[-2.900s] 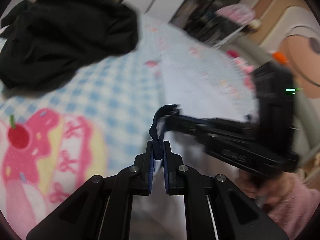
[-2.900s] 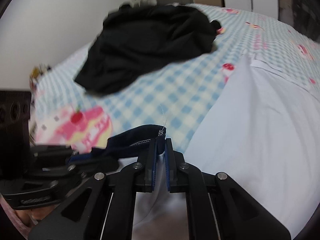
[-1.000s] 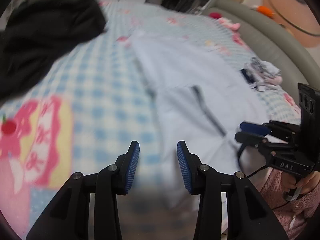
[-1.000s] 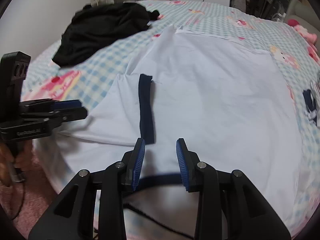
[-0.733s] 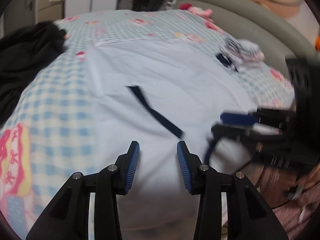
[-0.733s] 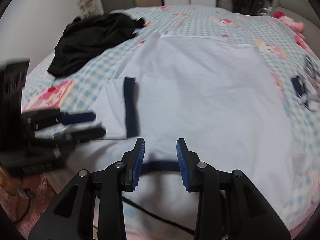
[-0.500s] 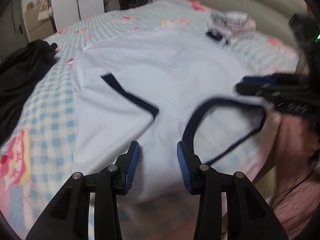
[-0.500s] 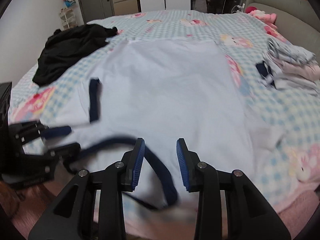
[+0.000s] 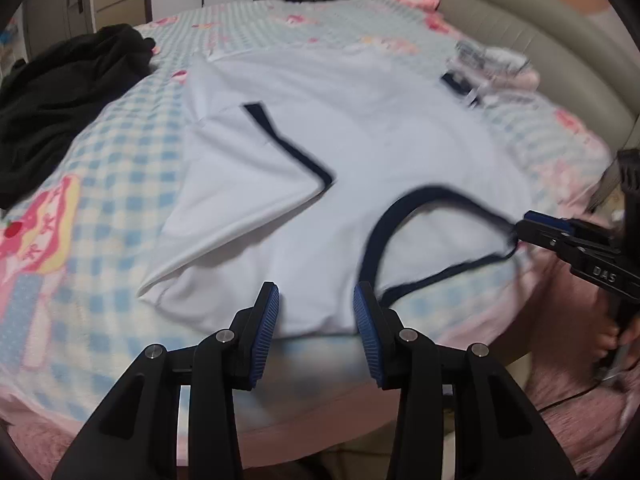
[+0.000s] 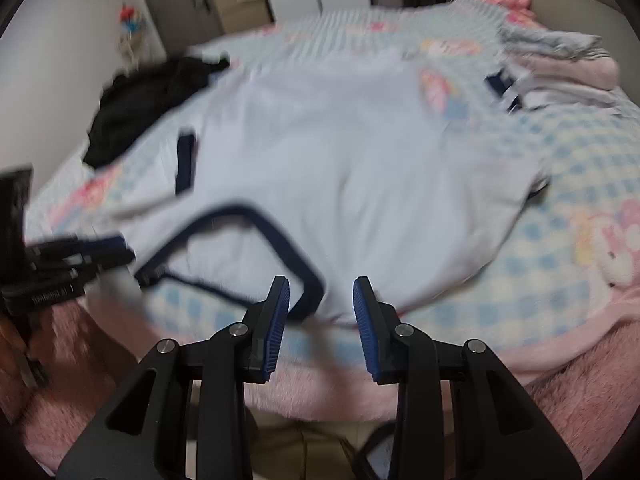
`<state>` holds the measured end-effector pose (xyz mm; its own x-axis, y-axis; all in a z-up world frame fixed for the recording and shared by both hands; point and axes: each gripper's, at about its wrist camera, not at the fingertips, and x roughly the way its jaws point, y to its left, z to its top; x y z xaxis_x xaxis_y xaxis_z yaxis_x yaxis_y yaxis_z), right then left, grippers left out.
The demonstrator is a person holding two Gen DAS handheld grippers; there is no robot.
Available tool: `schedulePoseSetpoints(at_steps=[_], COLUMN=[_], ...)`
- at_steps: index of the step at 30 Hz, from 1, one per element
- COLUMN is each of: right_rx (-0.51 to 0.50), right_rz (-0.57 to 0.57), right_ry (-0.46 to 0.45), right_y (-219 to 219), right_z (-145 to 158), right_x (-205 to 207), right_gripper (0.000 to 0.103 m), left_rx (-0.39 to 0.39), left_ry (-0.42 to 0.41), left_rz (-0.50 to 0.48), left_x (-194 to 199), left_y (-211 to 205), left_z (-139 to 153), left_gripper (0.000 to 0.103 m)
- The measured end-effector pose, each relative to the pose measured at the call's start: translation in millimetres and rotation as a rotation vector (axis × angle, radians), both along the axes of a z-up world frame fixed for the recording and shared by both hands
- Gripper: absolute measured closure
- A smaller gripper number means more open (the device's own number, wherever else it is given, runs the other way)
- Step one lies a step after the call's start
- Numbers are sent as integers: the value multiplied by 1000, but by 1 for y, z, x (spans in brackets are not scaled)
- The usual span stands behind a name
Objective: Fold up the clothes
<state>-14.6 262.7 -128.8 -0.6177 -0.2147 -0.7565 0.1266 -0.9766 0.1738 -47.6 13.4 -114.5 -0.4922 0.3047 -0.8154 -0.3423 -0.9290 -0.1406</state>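
White tee [image 9: 360, 128]: spread flat on the bed [image 9: 120, 152], neck end toward us, hem toward far side. We see navy trim on collar [image 9: 424, 216] & cuffs.
Left sleeve [image 9: 256, 168]: turned in over the body, its navy cuff band lying diagonally across the chest. So we judge one side fold is in place.
Right sleeve [image 10: 520, 188]: in the right wrist view it lies out to the side, bunched w/ a dark edge at its tip; not turned in as far as we can tell (view blurred).
Progress: partway, in our judgement. Sleeve on one side in; other side plus the lengthwise folds look left to do.
Left tongs [image 9: 316, 332]: released, blue pads apart, nothing between them. Held low at the near bed edge, aimed along the tee, just short of the left shoulder seam.
Right tongs [image 10: 320, 320]: also released & empty, pads wide. They sit at the near edge by the collar's right side; in the left wrist view they come in from the right, tips beside the collar loop.
Other clothes: black garment [image 9: 60, 92] heaped far left, apart from the tee; folded pile [image 10: 560, 68] far right.
Person: only a bit of hand [image 9: 616, 336] on the right grip shows.
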Motion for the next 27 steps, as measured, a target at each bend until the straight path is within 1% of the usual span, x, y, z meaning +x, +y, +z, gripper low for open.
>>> schedulePoseSetpoints(at_steps=[2, 4, 6, 8, 10, 12, 14, 17, 19, 20, 21, 24, 25, 27], right_rx=[7, 11, 4, 22, 73, 87, 25, 8, -24, -40, -56, -32, -46, -74], right_rz=[-43, -29, 12, 70, 122, 129, 89, -24, -91, -121, -123, -125, -134, -153], right_ry=[34, 4, -48, -69, -74, -94, -95, -28, -13, -8, -22, -81, -83, -87], right_y=[9, 11, 9, -1, -8, -7, 7, 31, 45, 51, 55, 55, 59, 66], right_z=[3, -7, -21, -27, -30, -32, -27, -12, -10, -9, -12, -22, -21, -19], right_x=[-5, -14, -20, -15, -10, -4, 2, 8, 9, 9, 6, -3, -2, -1], right_gripper=[67, 66, 66, 66, 65, 65, 65, 64, 58, 58, 58, 58, 58, 58], left_rx=[2, 3, 5, 7, 9, 11, 23, 45, 25, 4, -14, -41, -36, -7], left_ry=[10, 11, 10, 9, 8, 7, 9, 22, 7, -5, -14, -14, -23, -47], left_rz=[-21, -53, -84, -115, -146, -177, -206, -253, -269, -267, -264, -246, -237, -224], left_x=[-2, -4, -11, -18, -26, -33, -38, -37, -38, -37, -35, -22, -17, -12], left_y=[13, 29, 49, 68, 88, 108, 127, 151, 164, 170, 172, 166, 161, 151], left_z=[3, 3, 5, 6, 8, 9, 12, 12, 5, -1, -7, -22, -26, -27], left_gripper=[62, 62, 62, 62, 62, 62, 62, 62, 62, 62, 62, 61, 58, 57])
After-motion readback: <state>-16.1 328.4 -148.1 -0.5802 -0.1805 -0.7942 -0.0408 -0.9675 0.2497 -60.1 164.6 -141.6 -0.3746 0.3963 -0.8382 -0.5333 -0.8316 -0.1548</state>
